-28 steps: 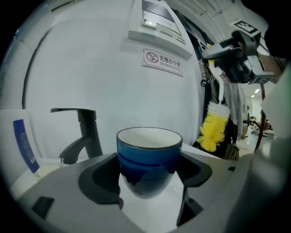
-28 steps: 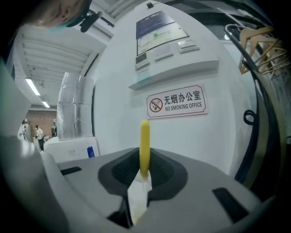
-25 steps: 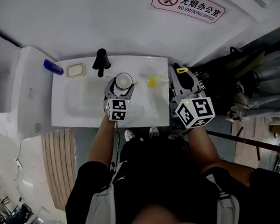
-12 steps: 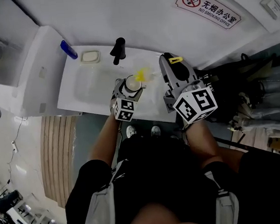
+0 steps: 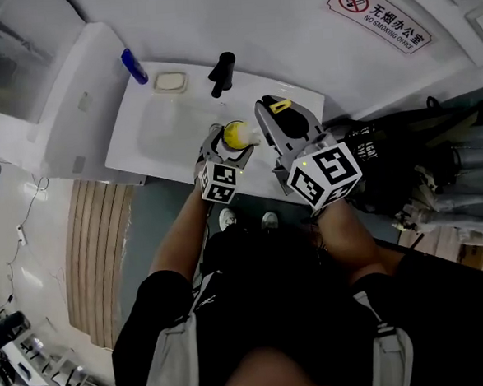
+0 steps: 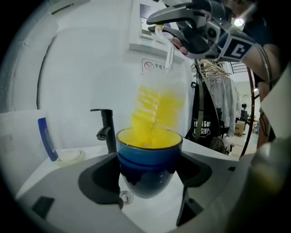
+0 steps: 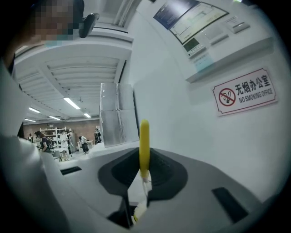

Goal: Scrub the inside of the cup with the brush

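My left gripper (image 5: 222,151) is shut on a blue cup (image 6: 149,160) with a brown rim, and holds it upright over the white sink (image 5: 169,129). A yellow brush head (image 6: 155,114) stands in the cup's mouth, blurred, and shows as a yellow blob (image 5: 235,134) from above. Its pale stem runs up to my right gripper (image 6: 169,31), which hangs above the cup. In the right gripper view, that gripper (image 7: 142,178) is shut on the brush's yellow handle (image 7: 144,144), which stands upright between the jaws.
A black faucet (image 5: 222,72) rises at the back of the sink, behind the cup (image 6: 106,130). A soap dish (image 5: 170,82) and a blue object (image 5: 134,65) sit at the back left. A no-smoking sign (image 7: 245,92) hangs on the wall. Dark clothing (image 5: 387,149) hangs at right.
My right gripper has carried the yellow brush leftward from beside the cup to its mouth. The cup stays in my left gripper. The head view has shifted.
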Demonstrator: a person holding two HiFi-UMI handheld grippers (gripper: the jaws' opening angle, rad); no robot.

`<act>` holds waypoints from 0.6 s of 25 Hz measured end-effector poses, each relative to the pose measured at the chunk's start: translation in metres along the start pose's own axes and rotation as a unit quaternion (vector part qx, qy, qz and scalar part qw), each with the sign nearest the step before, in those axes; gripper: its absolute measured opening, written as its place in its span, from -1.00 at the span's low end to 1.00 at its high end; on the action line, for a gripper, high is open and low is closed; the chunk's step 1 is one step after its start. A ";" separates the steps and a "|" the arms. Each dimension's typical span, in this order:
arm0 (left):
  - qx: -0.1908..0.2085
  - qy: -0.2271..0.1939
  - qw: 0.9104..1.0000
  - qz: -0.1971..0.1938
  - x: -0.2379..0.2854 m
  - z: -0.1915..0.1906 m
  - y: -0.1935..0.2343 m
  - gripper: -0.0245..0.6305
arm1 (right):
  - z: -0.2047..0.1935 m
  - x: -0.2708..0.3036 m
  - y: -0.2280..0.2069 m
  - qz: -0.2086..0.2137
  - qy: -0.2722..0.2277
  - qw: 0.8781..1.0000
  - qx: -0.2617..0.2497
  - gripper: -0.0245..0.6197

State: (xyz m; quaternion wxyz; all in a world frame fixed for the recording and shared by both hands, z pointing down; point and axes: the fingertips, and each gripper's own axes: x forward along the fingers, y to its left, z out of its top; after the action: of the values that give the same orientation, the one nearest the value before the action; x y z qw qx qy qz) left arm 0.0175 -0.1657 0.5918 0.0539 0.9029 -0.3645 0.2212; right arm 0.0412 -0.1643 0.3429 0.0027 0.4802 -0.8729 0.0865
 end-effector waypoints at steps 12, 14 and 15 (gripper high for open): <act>0.035 -0.015 0.998 -0.043 -0.022 0.008 -0.019 0.19 | -0.035 0.035 0.035 0.059 0.057 0.995 -0.053 -0.75; 0.043 -0.016 0.997 -0.056 -0.027 0.006 -0.024 0.19 | -0.038 0.042 0.043 0.081 0.063 0.991 -0.080 -0.76; 0.046 -0.018 0.997 -0.064 -0.030 0.005 -0.027 0.19 | -0.039 0.046 0.045 0.092 0.067 0.990 -0.087 -0.76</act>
State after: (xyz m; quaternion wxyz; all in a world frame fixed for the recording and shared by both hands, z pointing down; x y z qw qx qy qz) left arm 0.0188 -0.1287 0.5756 0.0200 0.9299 -0.2963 0.2169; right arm -0.0243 -0.1728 0.3785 0.0951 0.3889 -0.9154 0.0417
